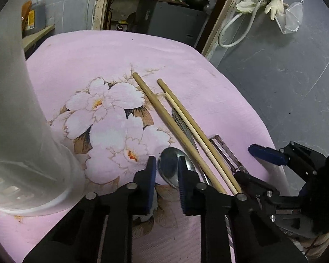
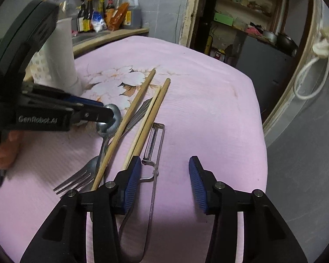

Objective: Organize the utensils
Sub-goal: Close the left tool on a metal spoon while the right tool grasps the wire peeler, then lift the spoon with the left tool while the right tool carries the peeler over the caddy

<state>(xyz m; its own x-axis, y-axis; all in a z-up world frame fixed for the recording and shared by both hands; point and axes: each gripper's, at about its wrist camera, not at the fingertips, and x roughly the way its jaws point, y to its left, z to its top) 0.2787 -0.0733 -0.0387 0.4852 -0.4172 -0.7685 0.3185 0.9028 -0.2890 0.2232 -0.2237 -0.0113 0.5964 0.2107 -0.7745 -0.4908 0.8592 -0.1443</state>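
Observation:
On the pink flowered cloth point(image 1: 81, 52) lies a heap of utensils: three wooden chopsticks point(image 1: 164, 114) point(image 2: 140, 96), a steel spoon point(image 1: 168, 164) point(image 2: 115, 115), forks point(image 2: 76, 178) and a wire-handled peeler point(image 1: 224, 148) point(image 2: 153, 140). My left gripper point(image 1: 167, 172) point(image 2: 108, 118) is shut on the spoon's bowl, its blue pads at the bowl's left part. My right gripper point(image 2: 164, 173) point(image 1: 243, 161) stands open over the peeler, whose wire handle runs between the fingers, closer to the left pad. A tall translucent white holder point(image 1: 22, 131) point(image 2: 61, 61) stands upright at the cloth's left.
Sauce bottles point(image 2: 111, 15) line a shelf behind the holder. A dark doorway with shelves point(image 1: 164, 6) is beyond the table's far edge. Rubber gloves and a hose point(image 1: 263, 2) hang on the grey wall at right. The table's right edge point(image 2: 261, 114) drops to the floor.

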